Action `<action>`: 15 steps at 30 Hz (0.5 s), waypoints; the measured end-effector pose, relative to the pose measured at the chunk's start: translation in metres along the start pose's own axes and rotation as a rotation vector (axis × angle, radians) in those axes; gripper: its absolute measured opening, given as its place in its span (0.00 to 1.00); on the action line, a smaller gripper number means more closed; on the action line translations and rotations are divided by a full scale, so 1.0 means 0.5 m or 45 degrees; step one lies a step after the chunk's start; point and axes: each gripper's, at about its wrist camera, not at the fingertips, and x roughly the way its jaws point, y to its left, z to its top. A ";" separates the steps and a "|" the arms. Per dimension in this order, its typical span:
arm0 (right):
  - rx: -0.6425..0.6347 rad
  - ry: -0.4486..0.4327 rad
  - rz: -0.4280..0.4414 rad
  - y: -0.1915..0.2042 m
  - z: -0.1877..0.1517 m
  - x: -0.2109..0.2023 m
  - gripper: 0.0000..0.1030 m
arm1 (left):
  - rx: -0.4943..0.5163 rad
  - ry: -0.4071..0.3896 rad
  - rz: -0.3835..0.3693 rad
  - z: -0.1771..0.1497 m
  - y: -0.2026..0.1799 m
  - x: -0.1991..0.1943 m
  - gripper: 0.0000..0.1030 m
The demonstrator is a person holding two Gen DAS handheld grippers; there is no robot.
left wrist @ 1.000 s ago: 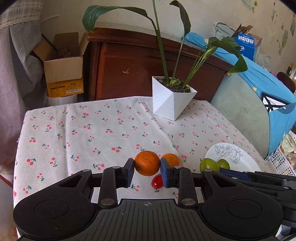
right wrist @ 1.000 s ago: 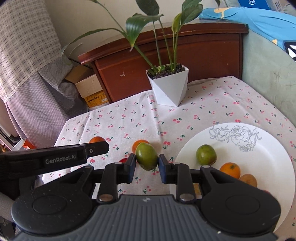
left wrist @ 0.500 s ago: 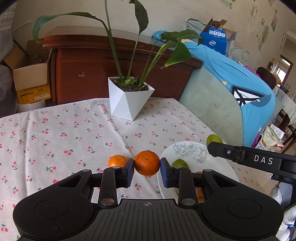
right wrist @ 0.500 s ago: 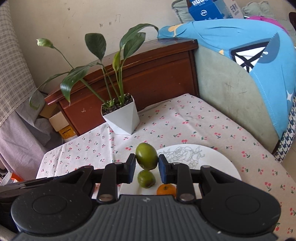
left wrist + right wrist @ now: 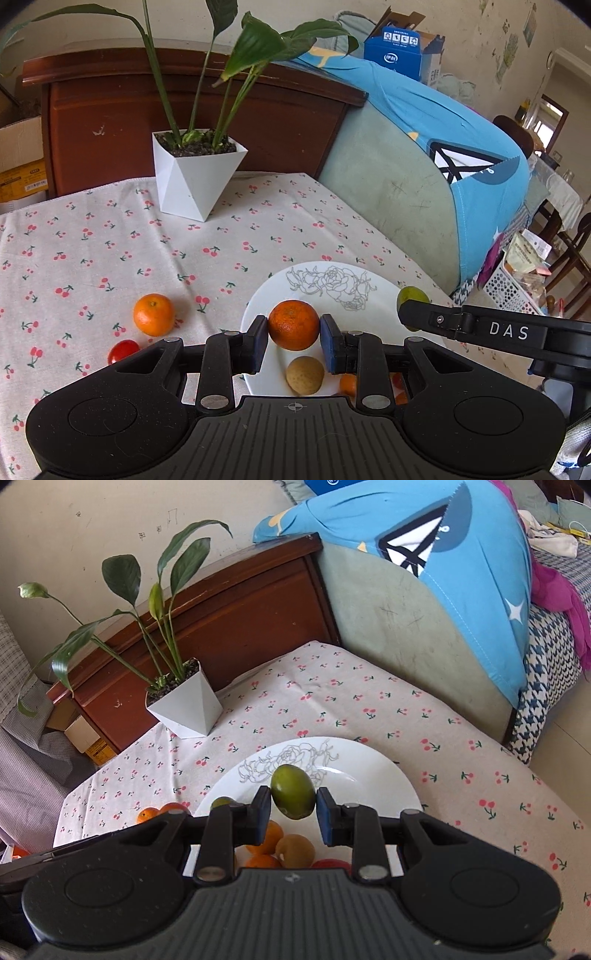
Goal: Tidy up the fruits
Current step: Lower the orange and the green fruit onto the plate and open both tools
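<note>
My left gripper (image 5: 293,338) is shut on an orange (image 5: 293,325), held above the near left part of the white rose-patterned plate (image 5: 332,275). A yellow-brown fruit (image 5: 305,374) lies on the plate just below it. My right gripper (image 5: 289,814) is shut on a green fruit (image 5: 293,796) over the same plate (image 5: 369,771); that fruit (image 5: 412,295) also shows behind the right gripper's finger in the left wrist view. Oranges (image 5: 271,836), a yellow-brown fruit (image 5: 295,850) and another green fruit (image 5: 221,802) rest on the plate. A loose orange (image 5: 153,314) and a red tomato (image 5: 123,350) lie on the cloth to the left.
A white angular pot (image 5: 195,177) with a tall leafy plant stands at the back of the cherry-print tablecloth (image 5: 92,258). A brown wooden headboard (image 5: 184,103) is behind it, and a padded seat with blue cloth (image 5: 424,147) borders the table's right edge.
Both grippers have carried their fruits to the right, from over the bare cloth to above the plate. The right wrist rolled, tilting its view. Both grips stayed the same.
</note>
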 end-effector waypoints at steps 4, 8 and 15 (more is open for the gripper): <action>0.069 0.031 -0.022 -0.018 -0.005 0.006 0.26 | 0.014 0.013 -0.006 -0.005 -0.014 0.016 0.27; 0.074 0.049 -0.040 -0.021 -0.010 0.010 0.26 | 0.023 0.028 -0.018 -0.012 -0.026 0.026 0.27; 0.097 0.030 -0.020 -0.017 -0.006 0.004 0.29 | 0.063 -0.002 -0.034 -0.007 -0.045 0.012 0.43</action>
